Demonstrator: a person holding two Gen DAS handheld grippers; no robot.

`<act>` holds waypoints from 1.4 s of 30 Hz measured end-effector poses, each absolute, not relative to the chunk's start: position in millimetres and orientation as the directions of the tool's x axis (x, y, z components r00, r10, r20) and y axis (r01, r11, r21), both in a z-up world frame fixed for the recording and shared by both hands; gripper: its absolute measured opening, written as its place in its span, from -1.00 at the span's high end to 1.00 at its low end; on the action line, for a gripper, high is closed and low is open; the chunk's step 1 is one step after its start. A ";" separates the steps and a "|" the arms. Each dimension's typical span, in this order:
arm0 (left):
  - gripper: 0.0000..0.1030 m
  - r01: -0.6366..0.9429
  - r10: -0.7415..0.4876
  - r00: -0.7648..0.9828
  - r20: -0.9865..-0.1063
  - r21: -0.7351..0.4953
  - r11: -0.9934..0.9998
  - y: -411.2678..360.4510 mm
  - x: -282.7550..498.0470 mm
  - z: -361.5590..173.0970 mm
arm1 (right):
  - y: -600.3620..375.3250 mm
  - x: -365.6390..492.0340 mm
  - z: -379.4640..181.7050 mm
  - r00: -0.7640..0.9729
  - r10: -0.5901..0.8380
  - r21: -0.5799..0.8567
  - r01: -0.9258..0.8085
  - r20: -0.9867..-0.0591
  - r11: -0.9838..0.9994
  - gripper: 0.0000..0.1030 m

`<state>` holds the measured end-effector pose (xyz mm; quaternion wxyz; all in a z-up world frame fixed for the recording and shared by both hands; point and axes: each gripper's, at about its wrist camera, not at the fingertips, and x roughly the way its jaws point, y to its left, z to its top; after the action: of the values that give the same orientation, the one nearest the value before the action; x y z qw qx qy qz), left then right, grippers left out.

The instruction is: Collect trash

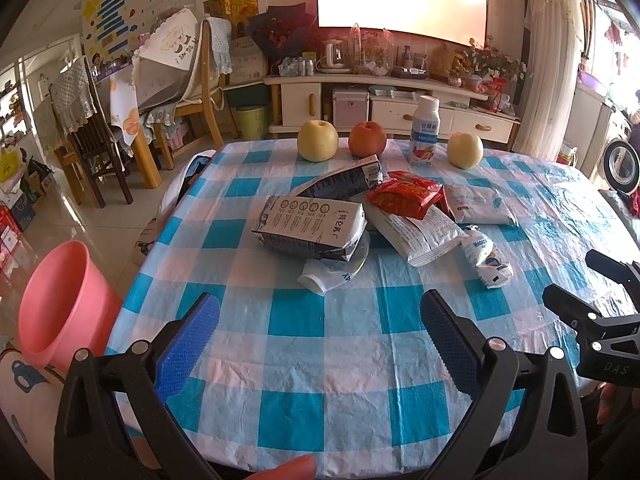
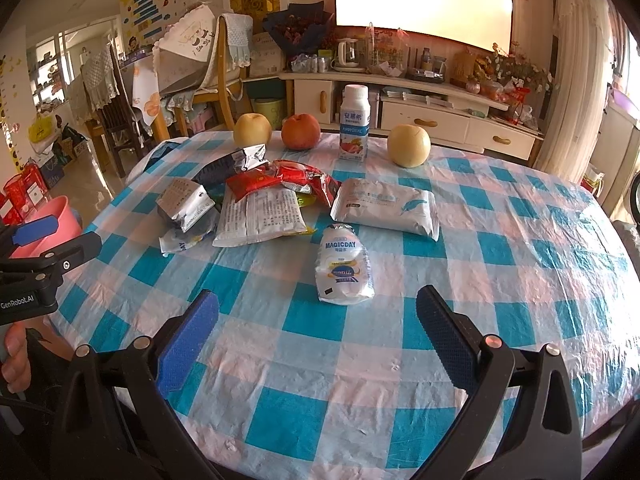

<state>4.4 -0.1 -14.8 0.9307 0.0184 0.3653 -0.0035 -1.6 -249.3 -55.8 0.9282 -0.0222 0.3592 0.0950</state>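
Observation:
A heap of empty wrappers lies mid-table: a crushed milk carton, a second dark carton, red snack packets, a white printed bag, a white wipes pack and a small MAGICDAY pouch. A pink bin stands on the floor off the table's left edge. My left gripper hovers open over the near table edge, short of the heap. My right gripper is open too, just in front of the MAGICDAY pouch, with nothing between its fingers.
Two yellow pears, a red apple and a yoghurt bottle line the far edge of the checked tablecloth. Chairs stand on the left, a TV cabinet behind.

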 end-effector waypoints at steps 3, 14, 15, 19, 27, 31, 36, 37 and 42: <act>-0.93 0.019 0.008 0.734 -0.680 0.033 0.999 -0.2 4.6 -15.0 | -249.3 -1.5 -55.8 0.725 0.161 0.027 -0.193 -0.670 0.981 -0.94; -0.93 0.020 0.008 0.731 -0.682 0.033 0.999 0.5 4.4 -16.1 | -249.3 -1.3 -55.5 0.724 0.160 0.027 -0.192 -0.671 0.981 -0.94; -0.93 0.019 0.010 0.731 -0.683 0.034 0.999 0.2 4.8 -15.5 | -249.6 -1.2 -55.2 0.724 0.162 0.029 -0.192 -0.671 0.981 -0.94; -0.93 0.019 0.008 0.730 -0.684 0.033 0.999 0.6 4.6 -15.9 | -249.1 -1.3 -55.8 0.724 0.161 0.028 -0.192 -0.670 0.981 -0.94; -0.93 0.020 0.008 0.728 -0.685 0.033 0.999 1.0 4.7 -16.0 | -247.8 -1.2 -59.4 0.723 0.162 0.030 -0.192 -0.671 0.981 -0.94; -0.93 0.020 0.008 0.727 -0.686 0.032 0.999 0.7 5.0 -15.8 | -247.1 -1.2 -60.0 0.723 0.163 0.031 -0.193 -0.671 0.981 -0.94; -0.93 0.021 0.008 0.727 -0.687 0.033 0.999 0.9 5.1 -16.1 | -246.7 -0.5 -62.4 0.724 0.164 0.030 -0.194 -0.670 0.981 -0.94; -0.93 0.020 0.009 0.727 -0.687 0.034 0.999 0.6 5.3 -15.8 | -246.6 -0.5 -62.5 0.724 0.162 0.029 -0.192 -0.670 0.981 -0.94; -0.93 0.020 0.006 0.724 -0.690 0.030 0.999 1.1 5.5 -17.4 | -245.7 0.5 -65.0 0.725 0.158 0.025 -0.191 -0.670 0.981 -0.94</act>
<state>5.5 1.1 -17.4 0.9283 0.0177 0.3714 -0.0037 0.5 -245.7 -65.0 0.9285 -0.0225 0.3585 0.0939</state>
